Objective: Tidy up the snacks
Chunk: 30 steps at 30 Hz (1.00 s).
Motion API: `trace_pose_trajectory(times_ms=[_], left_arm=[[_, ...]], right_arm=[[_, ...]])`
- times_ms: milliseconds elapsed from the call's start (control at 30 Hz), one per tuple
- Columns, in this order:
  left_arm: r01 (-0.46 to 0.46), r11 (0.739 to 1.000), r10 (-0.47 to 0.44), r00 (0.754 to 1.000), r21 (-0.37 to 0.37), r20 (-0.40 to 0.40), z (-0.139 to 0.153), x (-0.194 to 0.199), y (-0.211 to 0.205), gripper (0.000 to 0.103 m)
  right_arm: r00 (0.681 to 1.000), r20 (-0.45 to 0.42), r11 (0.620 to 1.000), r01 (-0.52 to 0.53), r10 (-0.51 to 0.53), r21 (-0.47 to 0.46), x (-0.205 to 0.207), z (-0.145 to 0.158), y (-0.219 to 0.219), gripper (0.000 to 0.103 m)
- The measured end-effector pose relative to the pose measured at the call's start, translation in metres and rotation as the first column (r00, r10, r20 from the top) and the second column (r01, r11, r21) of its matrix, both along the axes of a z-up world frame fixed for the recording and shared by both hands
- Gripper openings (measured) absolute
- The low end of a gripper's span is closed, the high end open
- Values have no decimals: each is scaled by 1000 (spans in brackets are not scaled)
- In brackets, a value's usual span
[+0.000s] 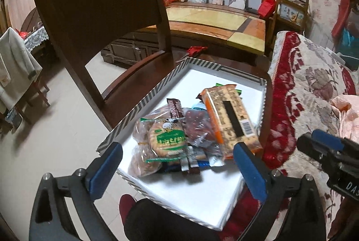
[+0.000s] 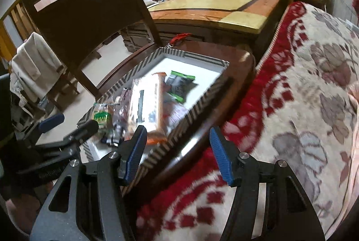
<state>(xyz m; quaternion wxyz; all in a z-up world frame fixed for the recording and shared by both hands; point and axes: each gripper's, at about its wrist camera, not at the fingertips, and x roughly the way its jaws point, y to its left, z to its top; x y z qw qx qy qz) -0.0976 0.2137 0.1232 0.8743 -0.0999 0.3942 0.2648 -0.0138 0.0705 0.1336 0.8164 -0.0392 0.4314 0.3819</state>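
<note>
A shallow white box with a grey striped rim (image 1: 143,104) sits on a dark wooden chair seat. Several snack packets lie piled in it: a long orange cracker box (image 1: 231,122), a green-labelled round biscuit pack (image 1: 168,140), a reddish clear bag (image 1: 197,129) and a brown bar (image 1: 175,106). My left gripper (image 1: 177,164) is open and empty just above the near end of the box. My right gripper (image 2: 177,151) is open and empty over the box's right edge (image 2: 190,117) and the blanket. The cracker box (image 2: 145,102) and a green-black packet (image 2: 179,86) show blurred in the right wrist view.
The chair back (image 1: 96,3) rises behind the box on the left. A red and cream flowered blanket (image 1: 309,88) covers the surface right of the chair. A low wooden table (image 1: 213,21) stands beyond. Pale tiled floor (image 1: 56,129) lies to the left.
</note>
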Motion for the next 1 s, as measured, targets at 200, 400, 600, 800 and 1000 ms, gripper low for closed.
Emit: trace_pose_trajectory(times_ms=[200,400,600,800,1000], left_arm=[[17,1000,-17,1000,-6,11,4,-4,-12,100],[29,1000,-29,999,10,20,9,-7,-21,100],[49,999,-50,998,21,42,11,-9,-26,100],[65,997,-67,996,31,54,14,-7,-34,100],[113,993,-114,993,33,42,15,3,-55,100]], right_arm=[[1000,-12,1000,-2,2,-12,-11,-4,-20,58],[1000,-12,1000,-4,4,-1,-16,-1,-26,58],[1000,-15,1000,-7,7,-3,-18,0,-27,58],[1000,-27,1000,4,-4,-2,-18,-2,-37,58],[998,-28,999,53,-53,-6,-17,-3,-63,58]])
